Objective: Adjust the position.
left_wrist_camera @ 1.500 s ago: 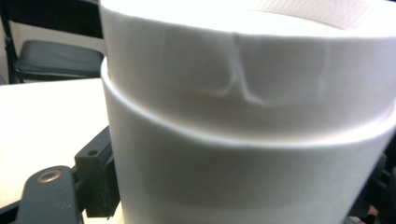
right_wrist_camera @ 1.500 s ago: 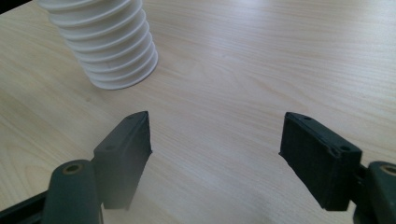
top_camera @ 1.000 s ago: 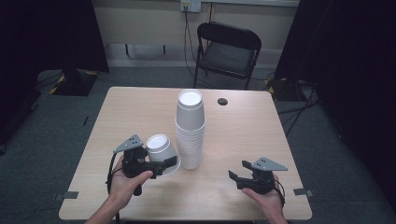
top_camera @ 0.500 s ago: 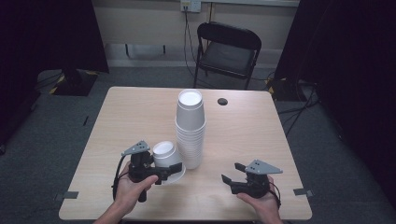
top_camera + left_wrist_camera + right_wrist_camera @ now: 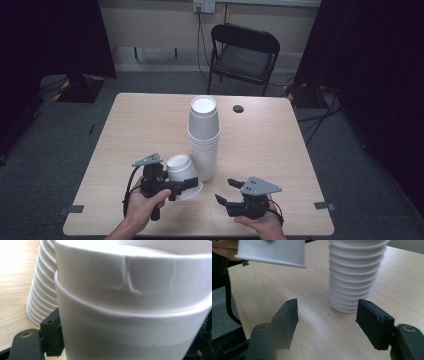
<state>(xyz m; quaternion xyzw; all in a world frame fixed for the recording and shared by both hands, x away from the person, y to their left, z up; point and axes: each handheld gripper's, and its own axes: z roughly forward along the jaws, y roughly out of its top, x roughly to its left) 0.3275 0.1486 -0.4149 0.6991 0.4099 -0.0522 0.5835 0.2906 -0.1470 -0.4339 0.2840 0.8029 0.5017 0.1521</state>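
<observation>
High view: the wooden bench (image 5: pixel 130 130) is seen whole, with the tall stack of white cups (image 5: pixel 204 140) standing upside down near its middle and a small dark round spot (image 5: pixel 238 108) beyond it; a black folding chair (image 5: pixel 242 55) is seen behind the bench.
Left hand-held gripper (image 5: pixel 185 184): it is seen at the near left, pinching a white cup (image 5: pixel 182 172) that is tilted, base up and away, its rim just beside the foot of the stack.
Left gripper view: the held cup (image 5: pixel 130 315) is shown to be two nested cups, with a crease in the wall of the inner one; this cannot be made out from above. The ribbed rims of the stack (image 5: pixel 41 287) are seen at the left, close behind.
Right hand-held gripper (image 5: pixel 225 192): it is seen at the near right, jaws spread; they have just been closing somewhat, with nothing between them.
Right gripper view: the gap of the right hand-held gripper (image 5: pixel 327 317) is shown over bare wood, well short of the stack's foot (image 5: pixel 354 277); the held cup's rim (image 5: pixel 272 253) is seen raised clear of the bench at upper left.
</observation>
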